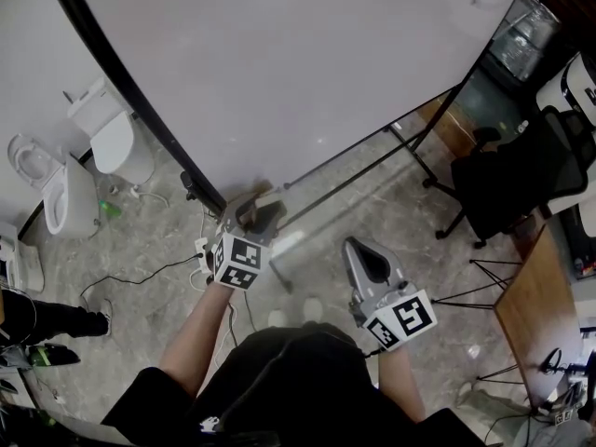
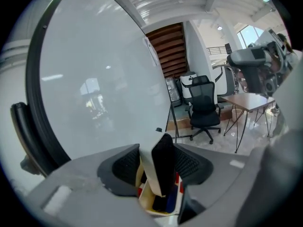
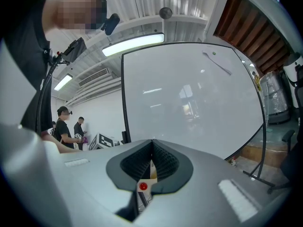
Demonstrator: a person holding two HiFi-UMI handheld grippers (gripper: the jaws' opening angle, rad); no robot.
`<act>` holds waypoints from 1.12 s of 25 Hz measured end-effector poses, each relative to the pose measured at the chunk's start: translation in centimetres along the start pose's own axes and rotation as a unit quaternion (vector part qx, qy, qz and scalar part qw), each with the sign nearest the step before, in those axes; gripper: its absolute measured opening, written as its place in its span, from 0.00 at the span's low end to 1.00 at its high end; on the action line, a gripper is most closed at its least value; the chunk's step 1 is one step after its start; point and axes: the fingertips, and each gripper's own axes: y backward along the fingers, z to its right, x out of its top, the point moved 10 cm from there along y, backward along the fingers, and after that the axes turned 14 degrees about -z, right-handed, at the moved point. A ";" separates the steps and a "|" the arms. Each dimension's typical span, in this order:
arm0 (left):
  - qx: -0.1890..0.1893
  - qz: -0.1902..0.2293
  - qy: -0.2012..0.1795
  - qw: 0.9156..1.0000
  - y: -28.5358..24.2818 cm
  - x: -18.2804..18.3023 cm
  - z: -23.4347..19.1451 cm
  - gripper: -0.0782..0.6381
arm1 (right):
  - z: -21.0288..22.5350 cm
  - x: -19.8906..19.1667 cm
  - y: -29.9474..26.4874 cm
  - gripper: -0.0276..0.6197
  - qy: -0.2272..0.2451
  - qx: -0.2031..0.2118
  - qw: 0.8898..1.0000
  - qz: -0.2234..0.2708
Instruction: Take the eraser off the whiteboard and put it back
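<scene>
The eraser (image 2: 160, 167), a white block with a black felt face, stands upright between the jaws of my left gripper (image 2: 158, 165), and both ribbed pads press on its sides. In the head view that left gripper (image 1: 259, 210) sits at the lower edge of the whiteboard (image 1: 307, 73), pointing at it. The board's blank grey-white face (image 2: 94, 89) fills the left gripper view behind the eraser. My right gripper (image 1: 369, 261) hangs lower and to the right, away from the board, with its jaws together and nothing between them (image 3: 151, 161). The whiteboard (image 3: 189, 93) stands ahead of it.
The board's black stand legs (image 1: 372, 170) run across the stone floor. A black office chair (image 1: 507, 180) and a wooden table (image 1: 535, 315) stand to the right. White fixtures (image 1: 93, 156) and a floor cable (image 1: 140, 277) lie left. Two people (image 3: 64, 126) stand far off.
</scene>
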 end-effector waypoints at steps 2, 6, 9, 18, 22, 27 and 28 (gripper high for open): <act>0.004 0.009 0.009 1.000 0.6 0.0 -0.2 0.42 | -0.2 0.1 -0.1 0.06 0.003 0.003 1.000 0.002; 0.015 0.030 0.016 0.999 1.8 0.2 -0.6 0.42 | -0.5 0.5 -0.4 0.06 0.008 0.011 1.000 0.006; 0.022 0.048 0.022 0.998 2.8 0.3 -0.6 0.41 | -0.7 0.8 -0.6 0.06 0.011 0.016 1.000 0.008; 0.043 0.096 0.044 0.994 8.1 1.0 -1.0 0.41 | -1.8 1.2 -1.4 0.06 0.023 0.039 0.999 0.008; 0.044 0.127 0.085 0.987 10.7 0.6 -1.6 0.41 | -2.4 1.4 -2.0 0.06 0.031 0.052 0.998 0.009; 0.060 0.161 0.101 0.980 13.8 0.3 -2.2 0.41 | -3.0 1.7 -2.6 0.06 0.037 0.063 0.997 0.010; 0.062 0.167 0.104 0.979 14.3 0.2 -2.3 0.41 | -3.2 1.9 -2.7 0.06 0.039 0.064 0.997 0.011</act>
